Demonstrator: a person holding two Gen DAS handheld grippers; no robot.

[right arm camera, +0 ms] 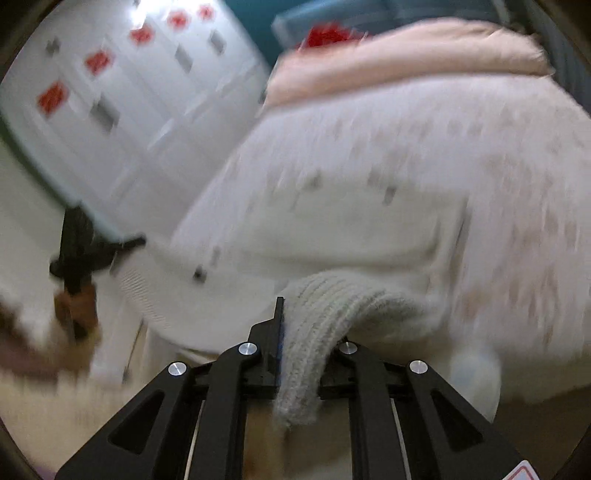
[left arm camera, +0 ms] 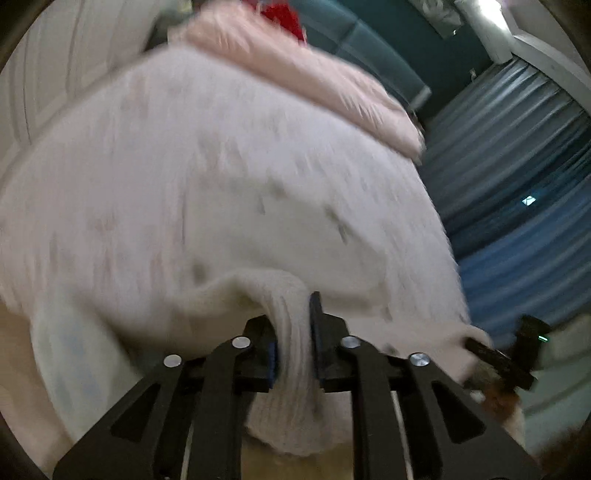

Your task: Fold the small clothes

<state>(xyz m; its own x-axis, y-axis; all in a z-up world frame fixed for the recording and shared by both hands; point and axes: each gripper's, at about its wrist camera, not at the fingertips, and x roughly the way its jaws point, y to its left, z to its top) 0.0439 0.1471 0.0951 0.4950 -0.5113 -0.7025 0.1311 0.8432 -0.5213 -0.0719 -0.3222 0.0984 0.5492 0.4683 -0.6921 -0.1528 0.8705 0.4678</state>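
Observation:
A small white garment point(left arm camera: 207, 192) with faint dark specks and ribbed knit hems hangs stretched between both grippers; both views are motion-blurred. My left gripper point(left arm camera: 293, 328) is shut on one ribbed edge of it, which bunches between the fingers. My right gripper point(right arm camera: 301, 332) is shut on another ribbed edge point(right arm camera: 314, 332) of the same garment point(right arm camera: 406, 184). The right gripper also shows at the garment's right corner in the left wrist view point(left arm camera: 506, 354), and the left gripper shows at the garment's left in the right wrist view point(right arm camera: 85, 254).
A folded pink cloth point(left arm camera: 295, 74) lies behind the white garment, also in the right wrist view point(right arm camera: 406, 62), with something red point(left arm camera: 284, 14) beyond it. White cabinet doors with red labels point(right arm camera: 122, 92) stand left. Blue curtains point(left arm camera: 517, 192) hang right.

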